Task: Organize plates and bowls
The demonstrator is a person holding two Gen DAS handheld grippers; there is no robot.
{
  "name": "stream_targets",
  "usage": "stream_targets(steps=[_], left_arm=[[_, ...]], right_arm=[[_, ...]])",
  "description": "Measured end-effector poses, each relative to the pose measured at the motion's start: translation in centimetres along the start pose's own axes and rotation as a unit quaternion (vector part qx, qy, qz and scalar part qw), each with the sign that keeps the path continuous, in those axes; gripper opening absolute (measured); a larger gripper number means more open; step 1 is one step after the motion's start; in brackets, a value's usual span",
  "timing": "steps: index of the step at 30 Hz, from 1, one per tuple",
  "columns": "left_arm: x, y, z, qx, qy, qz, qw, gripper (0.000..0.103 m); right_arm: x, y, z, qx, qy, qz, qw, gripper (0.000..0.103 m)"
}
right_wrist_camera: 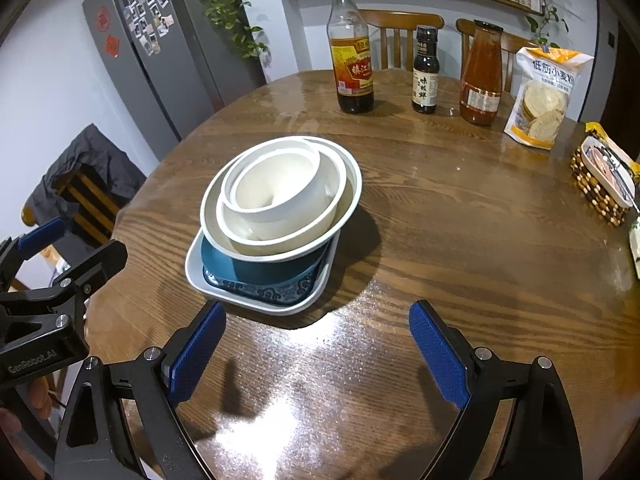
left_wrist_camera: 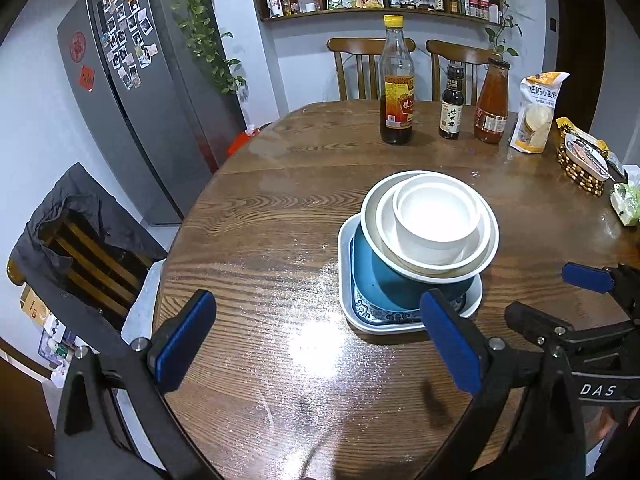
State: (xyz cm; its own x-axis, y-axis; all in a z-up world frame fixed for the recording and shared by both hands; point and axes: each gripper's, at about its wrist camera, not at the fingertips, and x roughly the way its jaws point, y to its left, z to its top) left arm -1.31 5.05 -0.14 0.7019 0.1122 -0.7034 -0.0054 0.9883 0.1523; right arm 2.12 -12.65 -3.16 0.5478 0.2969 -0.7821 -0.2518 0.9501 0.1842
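Note:
One stack of dishes stands on the round wooden table (left_wrist_camera: 260, 240). At its base is a white square plate (left_wrist_camera: 346, 304) (right_wrist_camera: 256, 300), then a blue patterned plate (left_wrist_camera: 372, 308) (right_wrist_camera: 280, 292) and a blue bowl (left_wrist_camera: 390, 284) (right_wrist_camera: 256, 270). Three nested white bowls top it, the smallest (left_wrist_camera: 436, 216) (right_wrist_camera: 276, 188) innermost. My left gripper (left_wrist_camera: 320, 340) is open and empty, in front of and left of the stack. My right gripper (right_wrist_camera: 316, 348) is open and empty too, just in front of the stack. Each gripper shows at the edge of the other's view.
At the far side stand a vinegar bottle (left_wrist_camera: 396, 84), a small dark bottle (left_wrist_camera: 451, 102) and a red sauce bottle (left_wrist_camera: 491, 100). A flour bag (left_wrist_camera: 536, 112) and a beaded basket (left_wrist_camera: 582, 162) sit at the right. A chair with a jacket (left_wrist_camera: 76, 240) is left.

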Motion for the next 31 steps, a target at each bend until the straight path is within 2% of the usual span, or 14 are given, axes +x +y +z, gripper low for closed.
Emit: stream_targets(steps=[31], left_arm=[[1.2,-0.8,-0.3,0.0,0.016,-0.013,0.9998,0.102]], right_arm=[[0.0,0.0,0.1,-0.005,0.004,-0.002,1.0,0.093]])
